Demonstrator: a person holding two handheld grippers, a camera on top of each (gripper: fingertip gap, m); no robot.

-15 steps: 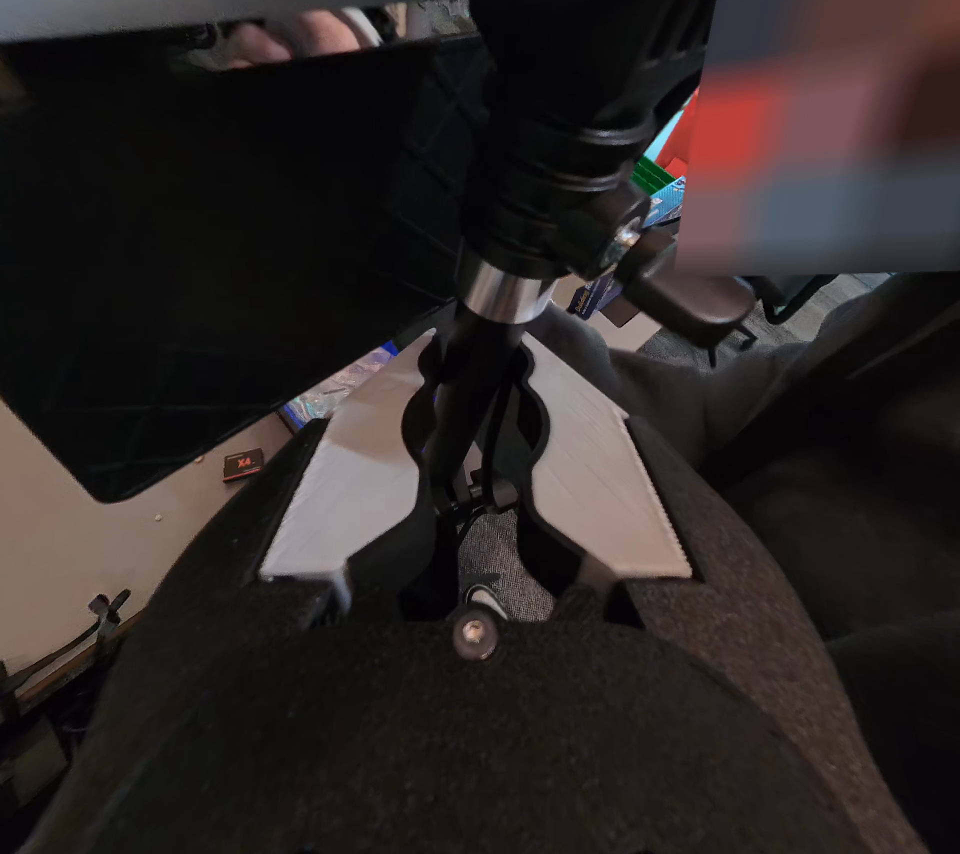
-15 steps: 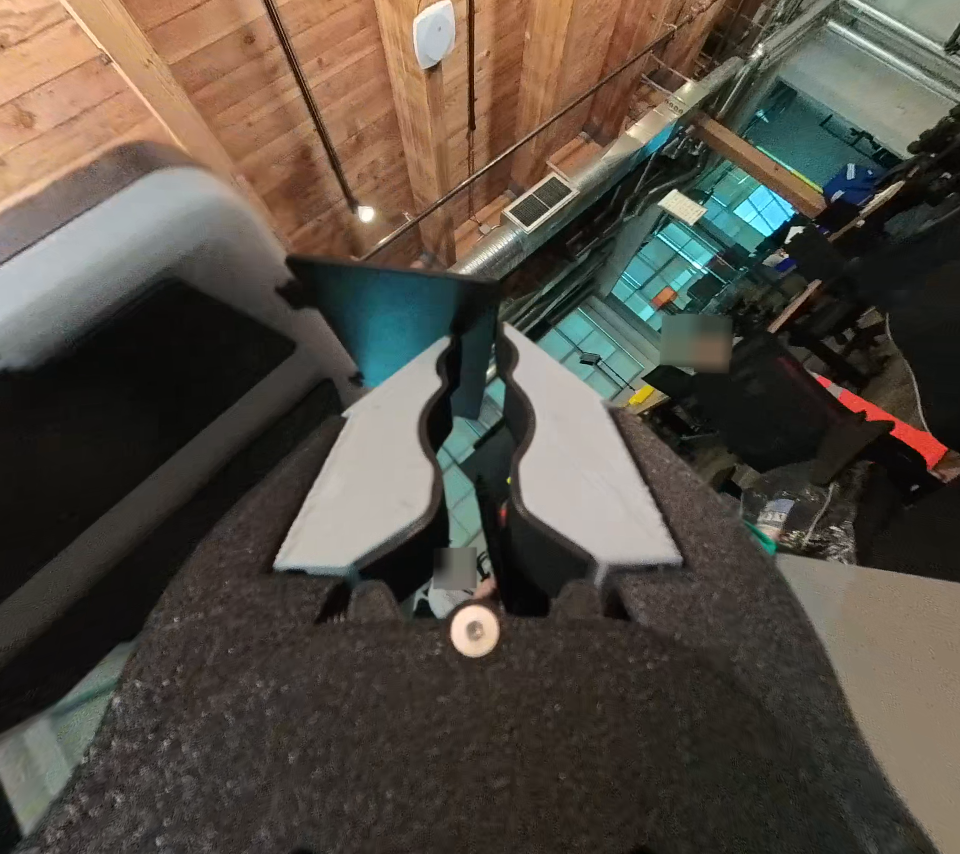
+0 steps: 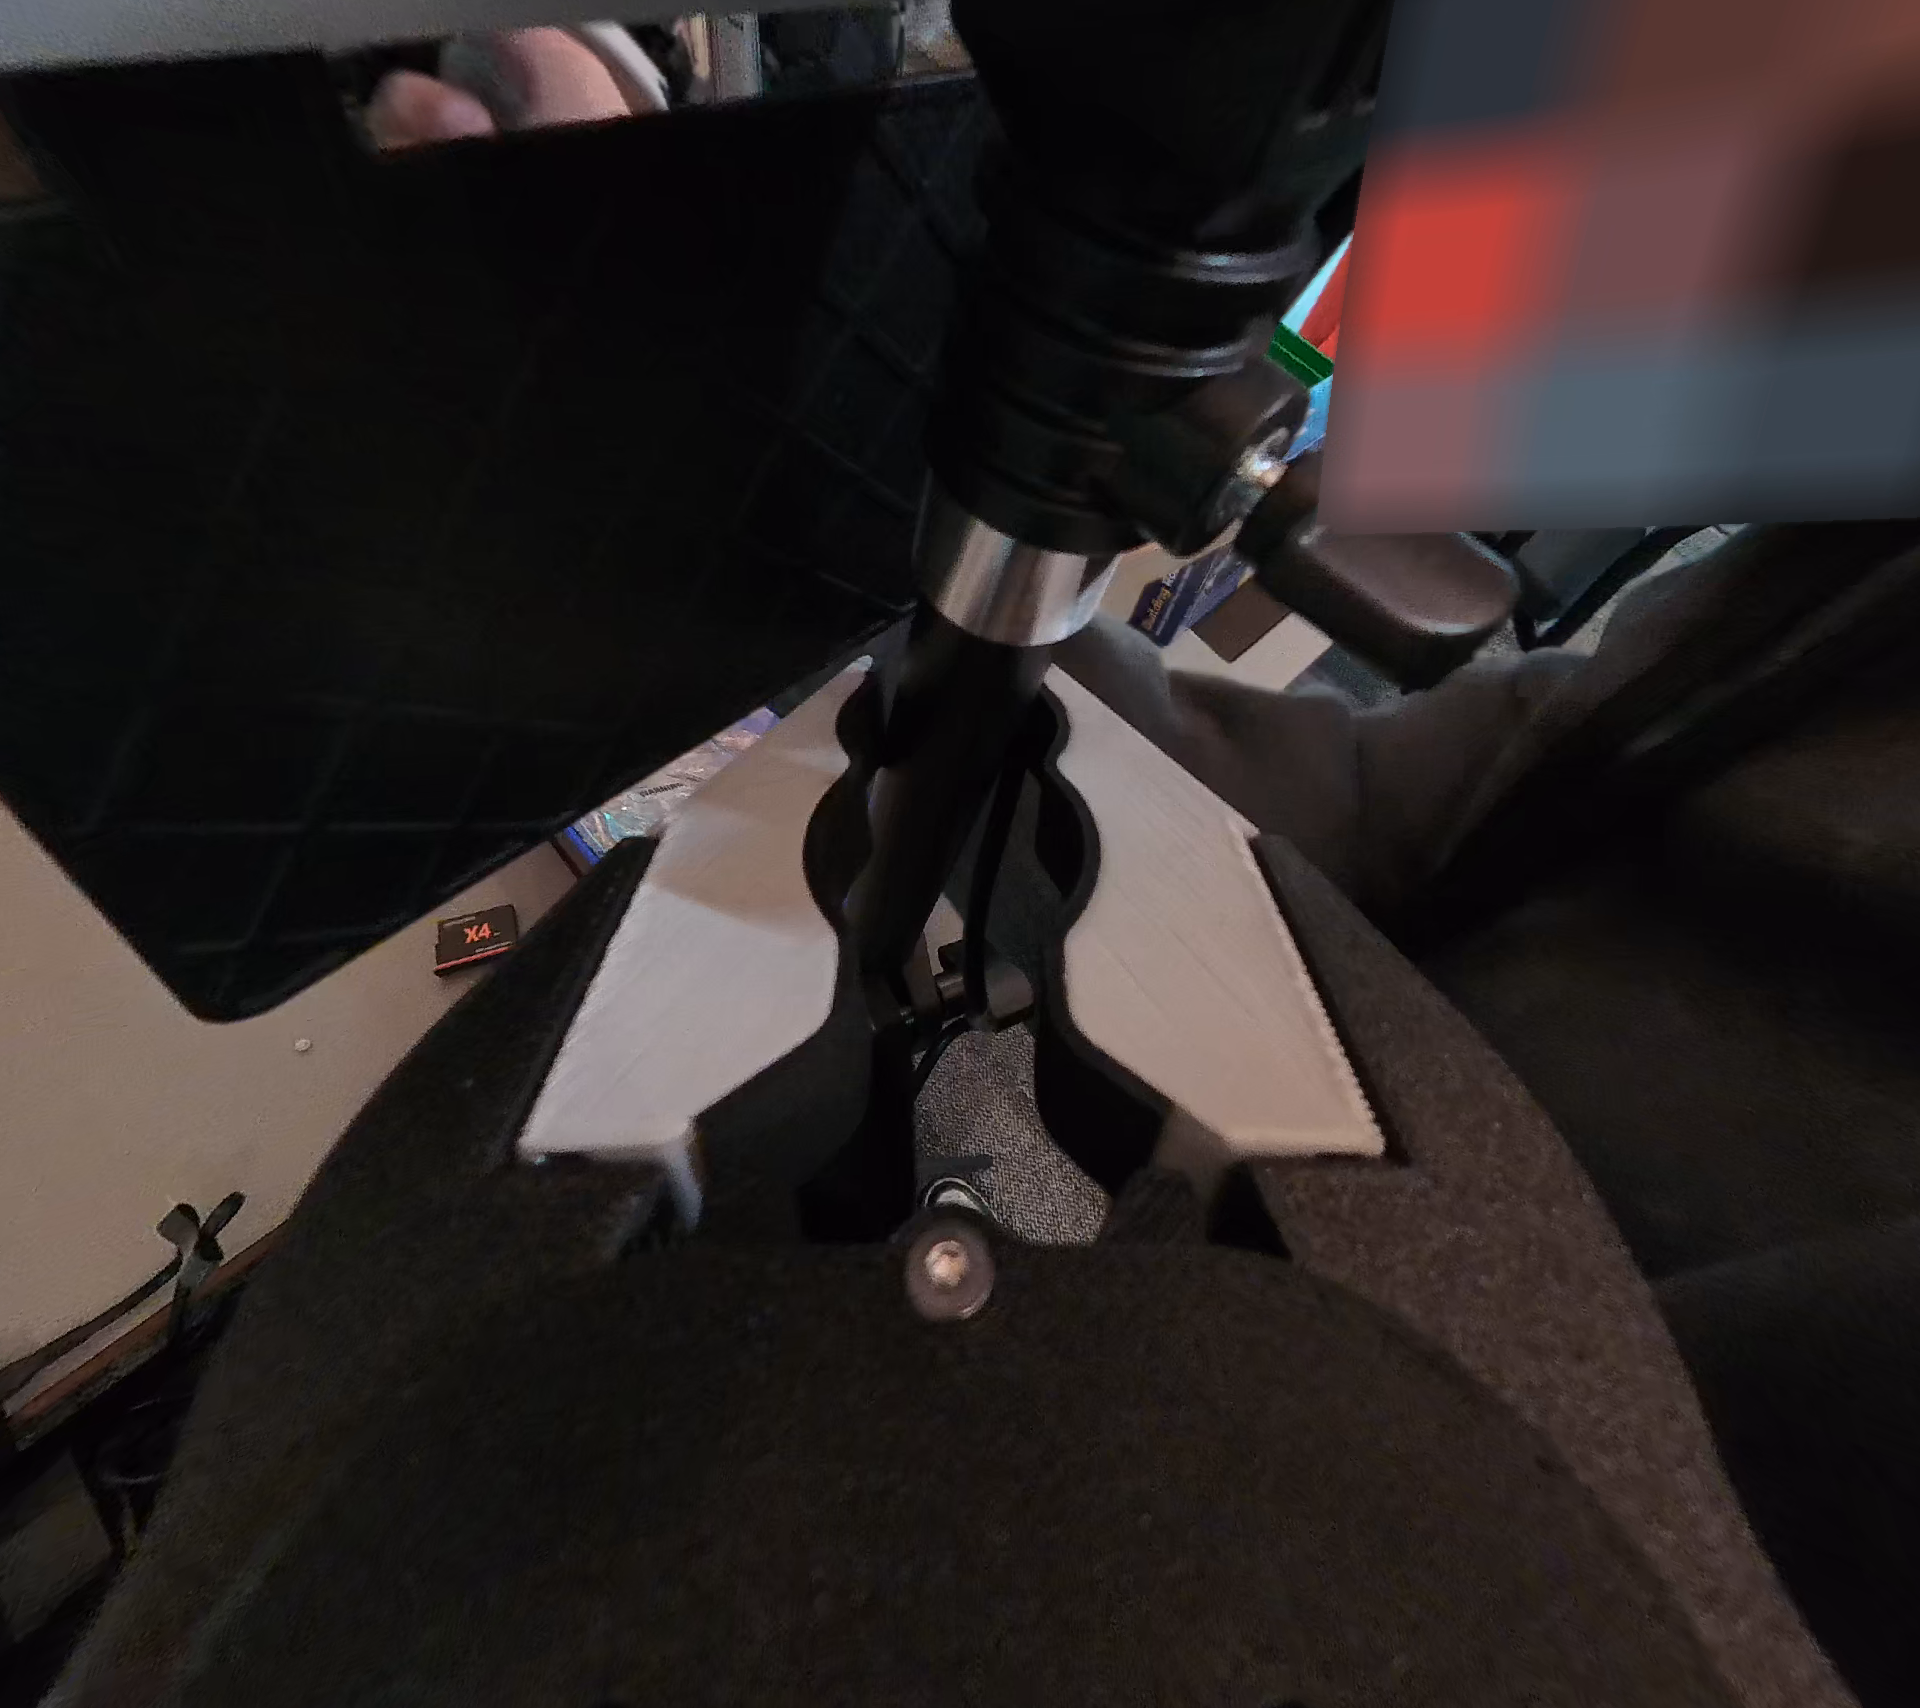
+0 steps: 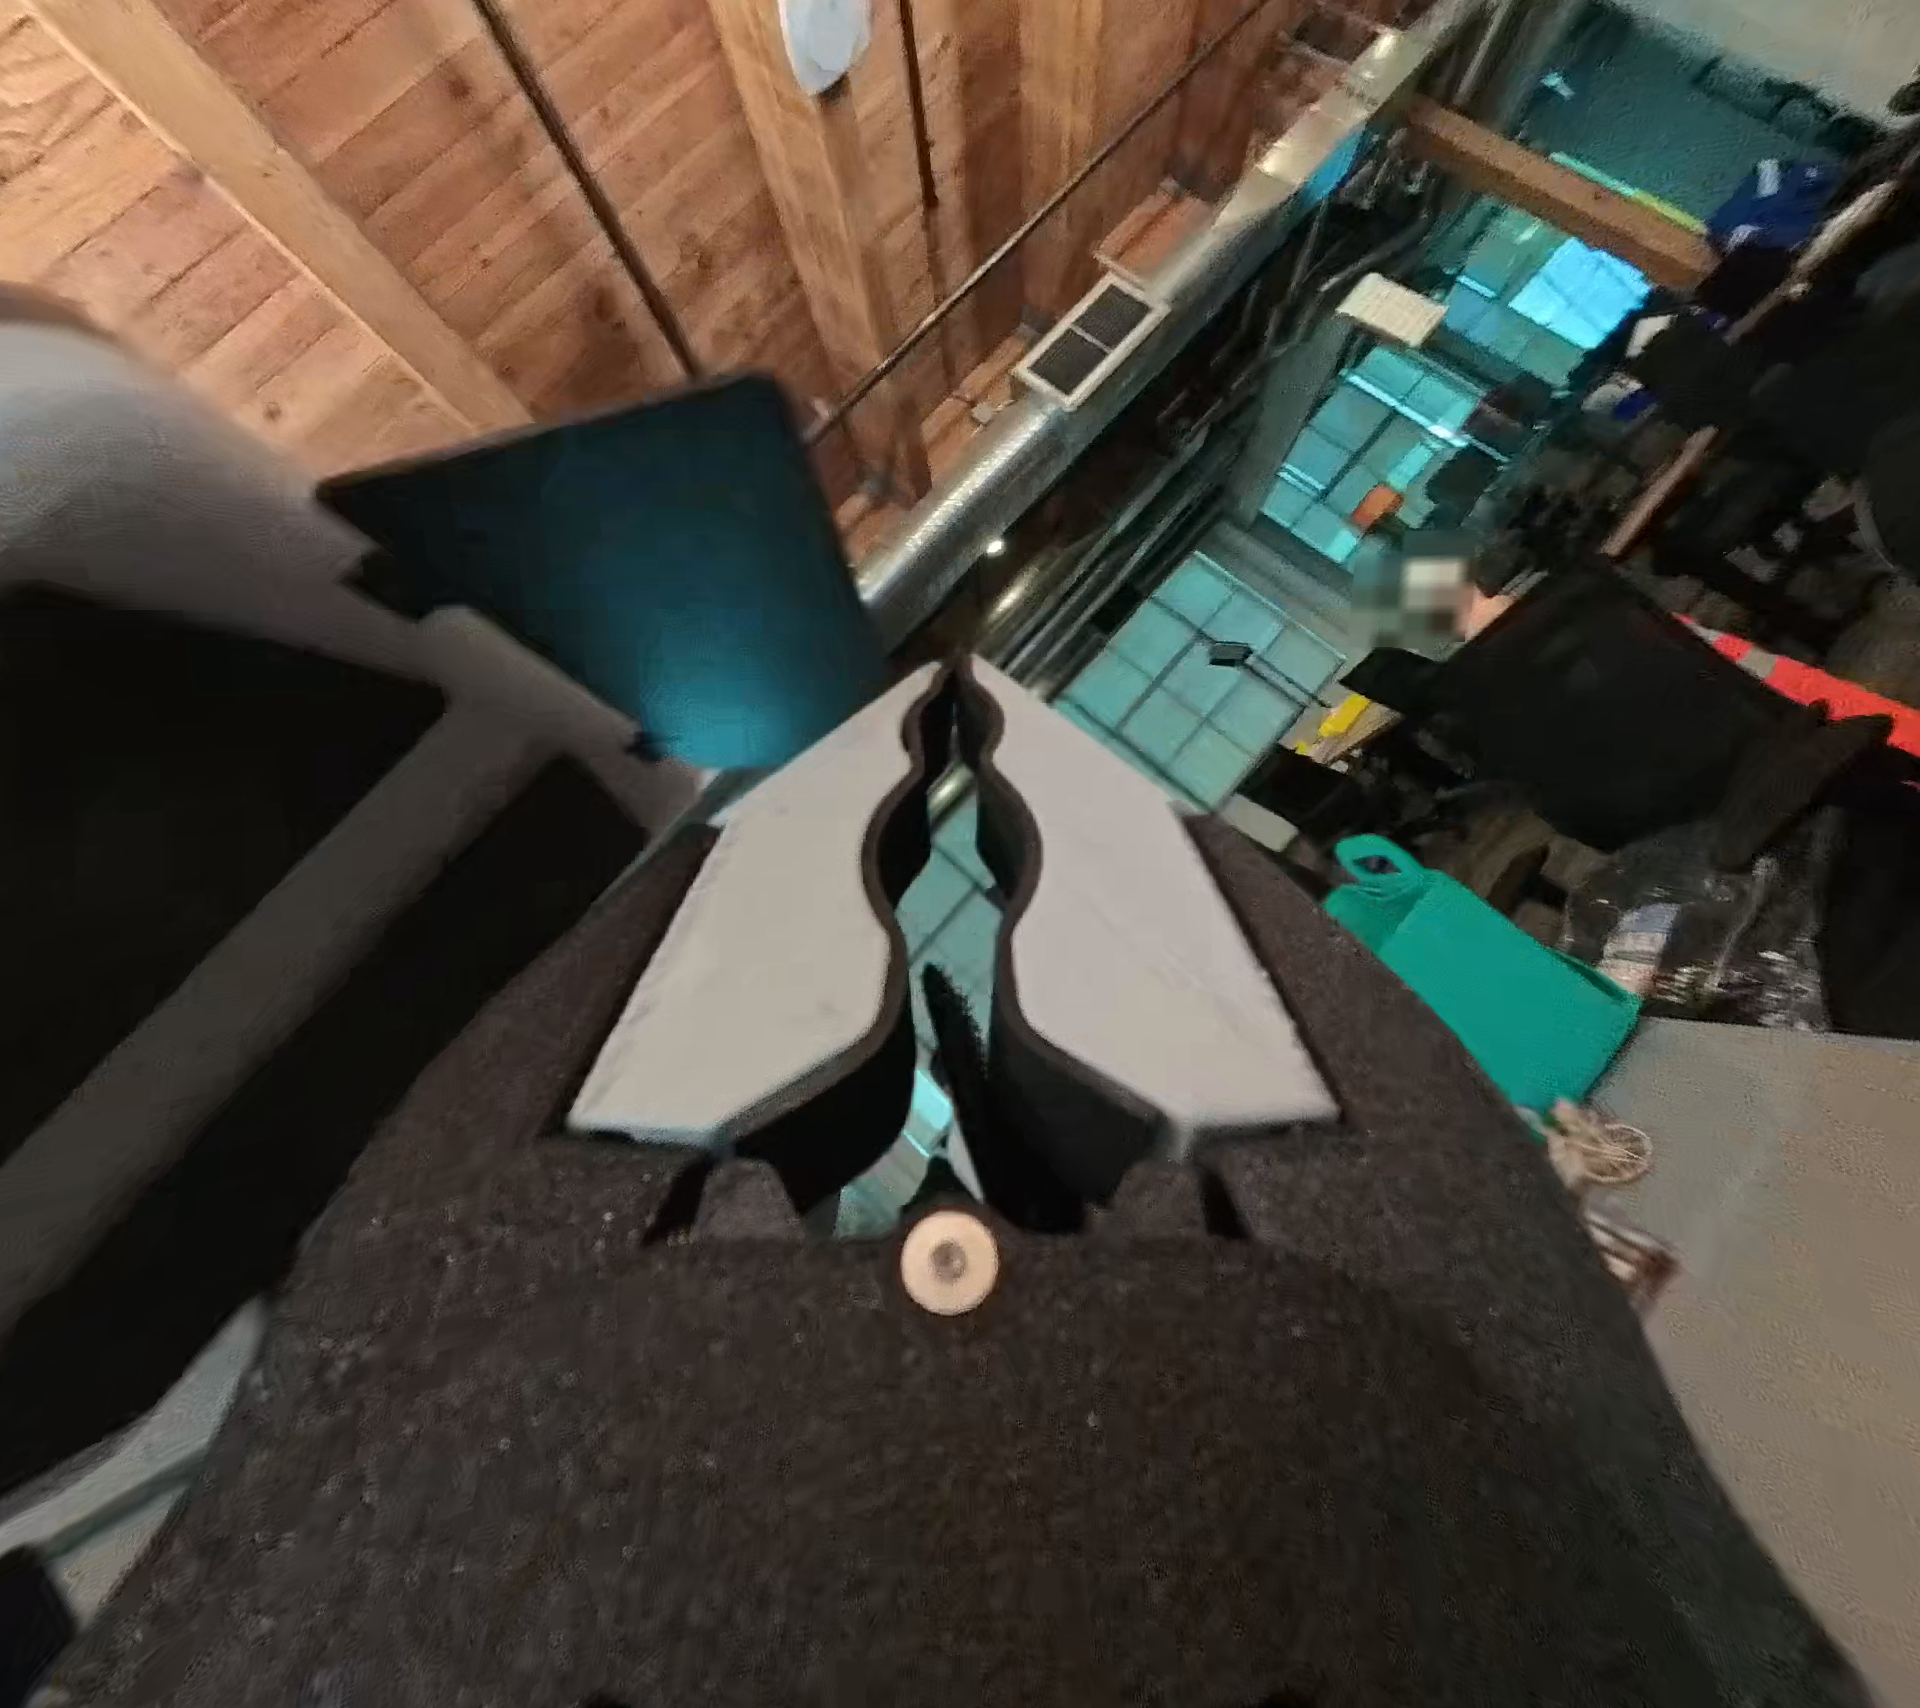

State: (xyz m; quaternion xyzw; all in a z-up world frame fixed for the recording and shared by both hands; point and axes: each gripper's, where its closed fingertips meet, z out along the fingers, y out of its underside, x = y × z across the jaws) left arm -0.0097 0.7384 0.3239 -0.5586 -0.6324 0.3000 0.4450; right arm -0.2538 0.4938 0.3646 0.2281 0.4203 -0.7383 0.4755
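Observation:
In the left wrist view my left gripper (image 3: 951, 692) has its white fingers closed around a thin black pole (image 3: 935, 827) that runs down between them. Just above the tips sit a chrome collar (image 3: 1008, 588) and a black clamp with a lever (image 3: 1382, 598). In the right wrist view my right gripper (image 4: 956, 671) points up towards a wooden ceiling, its fingertips touching. A flat dark teal panel (image 4: 665, 578) stands just left of the tips, its lower corner behind the left finger; I cannot tell whether it is pinched. A black strip (image 4: 961, 1066) shows in the gap.
A black mat (image 3: 468, 463) lies on a white table (image 3: 156, 1087) with a small black box (image 3: 475, 938). A hand (image 3: 499, 89) shows at the far edge. Dark cloth (image 3: 1662, 931) fills the right. A grey body with black insets (image 4: 125, 453) is left, a green bag (image 4: 1486, 993) right. The tips of one gripper are about 35 cm away from the tips of the other.
The right gripper's fingers have closed from a narrow gap to touching tips. The teal panel has shifted left, out from between the tips. The left view is nearly unchanged.

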